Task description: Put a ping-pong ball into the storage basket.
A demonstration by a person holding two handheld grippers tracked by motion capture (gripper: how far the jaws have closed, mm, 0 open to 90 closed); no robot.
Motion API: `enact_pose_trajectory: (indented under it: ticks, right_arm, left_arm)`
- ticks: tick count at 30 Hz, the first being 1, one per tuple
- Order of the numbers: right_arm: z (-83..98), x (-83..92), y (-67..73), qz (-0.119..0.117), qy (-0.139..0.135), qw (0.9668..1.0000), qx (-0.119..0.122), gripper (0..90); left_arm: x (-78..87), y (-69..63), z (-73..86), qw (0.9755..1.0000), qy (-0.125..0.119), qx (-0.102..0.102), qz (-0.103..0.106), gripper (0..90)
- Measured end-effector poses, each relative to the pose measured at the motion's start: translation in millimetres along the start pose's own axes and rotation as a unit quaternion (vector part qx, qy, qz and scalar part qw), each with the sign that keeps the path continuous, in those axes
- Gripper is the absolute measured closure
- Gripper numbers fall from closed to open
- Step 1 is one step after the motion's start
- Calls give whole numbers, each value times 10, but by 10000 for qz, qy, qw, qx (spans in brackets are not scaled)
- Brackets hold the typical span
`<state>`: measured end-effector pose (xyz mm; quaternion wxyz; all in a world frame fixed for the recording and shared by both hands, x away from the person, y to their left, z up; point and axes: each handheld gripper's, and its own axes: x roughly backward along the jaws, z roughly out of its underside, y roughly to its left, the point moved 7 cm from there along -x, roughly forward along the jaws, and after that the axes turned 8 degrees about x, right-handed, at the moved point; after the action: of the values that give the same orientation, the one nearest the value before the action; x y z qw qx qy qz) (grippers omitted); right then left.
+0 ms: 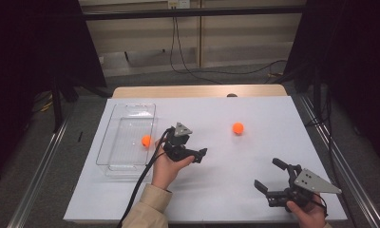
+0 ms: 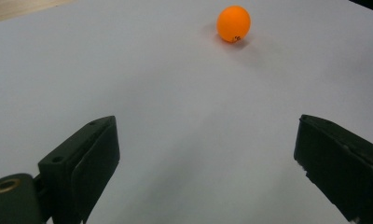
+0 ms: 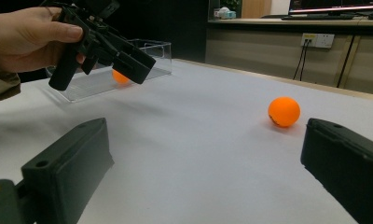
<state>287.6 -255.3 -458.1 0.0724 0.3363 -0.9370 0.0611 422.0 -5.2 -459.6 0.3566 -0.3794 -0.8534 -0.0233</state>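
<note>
Clear plastic tray (image 1: 126,110) sits at the far left of the white table sheet (image 1: 216,190), just left of the left gripper (image 1: 197,156); one orange ball (image 1: 146,140) lies inside it, near the wall closest to that gripper. Left gripper is held above the sheet in the person's left hand (image 1: 166,172), jaws wide apart with nothing between them, pointing toward the second orange ball (image 2: 233,23). That ball rests on the bare sheet ahead of the left jaws, well apart from them. Right gripper (image 1: 270,176) is low over the near right corner, jaws also spread and empty; in its own view the loose ball lies ahead, just beyond the right-hand jaw, not touching.
</note>
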Motion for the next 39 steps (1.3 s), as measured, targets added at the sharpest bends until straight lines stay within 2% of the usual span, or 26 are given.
enact_pose_trajectory:
  ticks: [11,12,20,24,26,27,39]
  right_arm:
    - [1,2,-4,4,4,10000,-8,11]
    - [1,1,-3,0,2,10000,-12,11]
    - [3,0,-3,-2,8,10000,-9,11]
    - [2,-2,2,-14,2,10000,-4,11]
    - [2,-2,3,-11,6,10000,-6,11]
    - [2,-2,3,-11,6,10000,-7,11]
    - [1,-1,0,-13,0,10000,3,11]
  left_arm:
    - [-80,-32,-20,10000,-43,28,71,66]
    - [-85,-28,-24,10000,-48,-16,65,66]
    - [-144,-63,-40,9999,-102,2,107,65]
    - [-168,-68,-48,9999,-83,-70,95,65]
    - [-185,-79,-51,9999,-112,-28,105,65]
    - [-189,-71,-51,9999,-92,-85,81,64]
    - [-273,-121,-58,9999,-91,-89,113,65]
